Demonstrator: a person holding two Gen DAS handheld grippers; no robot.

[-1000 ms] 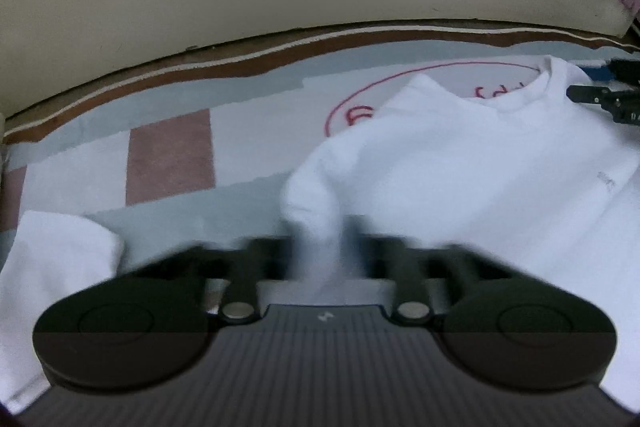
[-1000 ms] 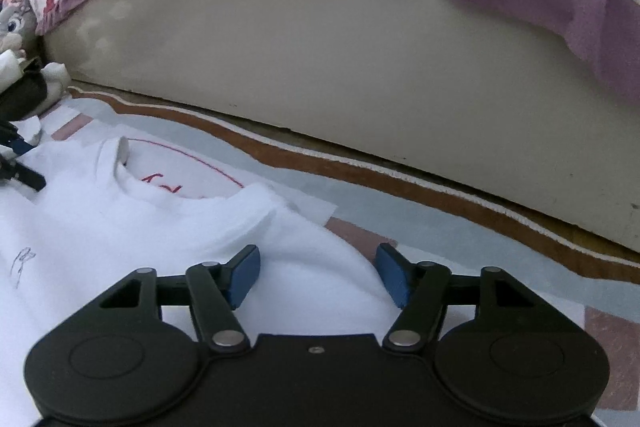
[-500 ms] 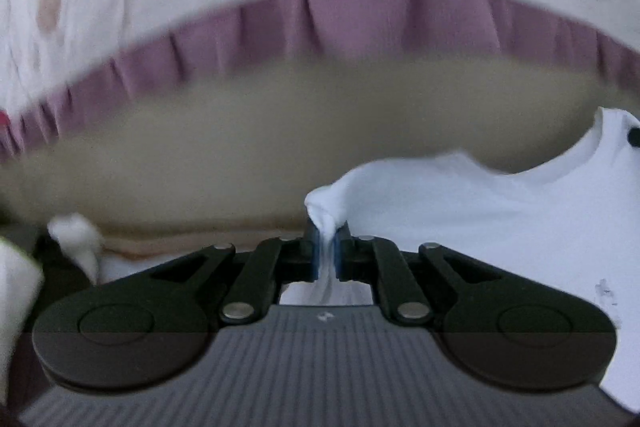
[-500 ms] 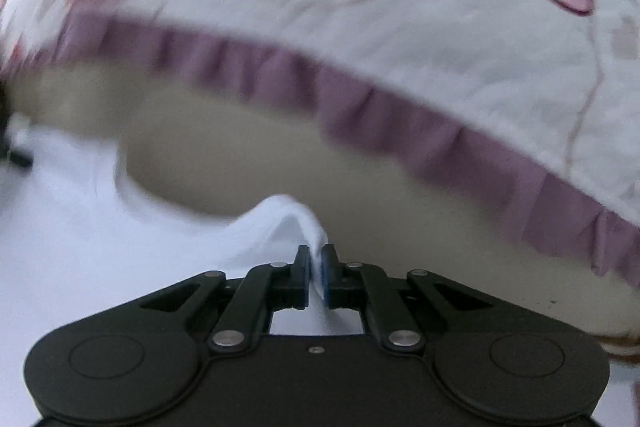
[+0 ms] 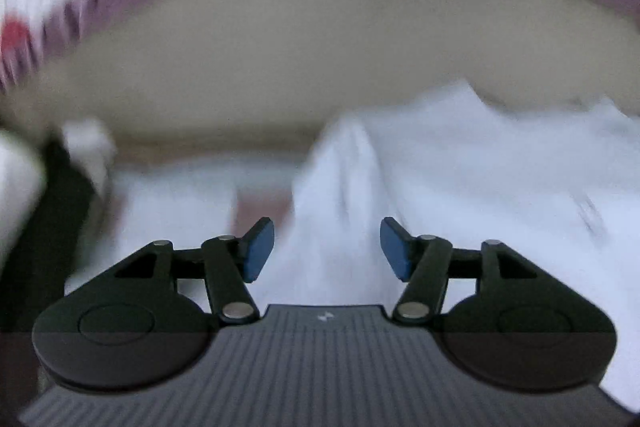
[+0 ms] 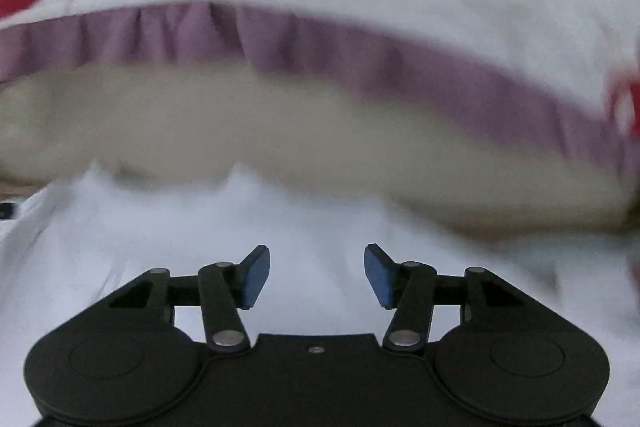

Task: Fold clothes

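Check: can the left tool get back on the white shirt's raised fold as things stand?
Probably yes. The left tool is opening, and the white shirt rises in a raised fold just ahead between its pads, with nothing in the way.

- I see the white shirt (image 5: 460, 187) filling the lower right of my left wrist view, from about 2 o'clock round to 5 o'clock; it is plain white, soft and rumpled, blurred by motion.
- A raised fold of it peaks near the centre, running down toward 6 o'clock.
- A small dark mark sits on the fabric toward 3 o'clock; I cannot read it.
- In my right wrist view the same white shirt (image 6: 200, 247) spreads across the whole lower half, from 9 o'clock through 6 o'clock to 3 o'clock.
- Its upper edge is uneven, with two small peaks, against the beige surface behind.
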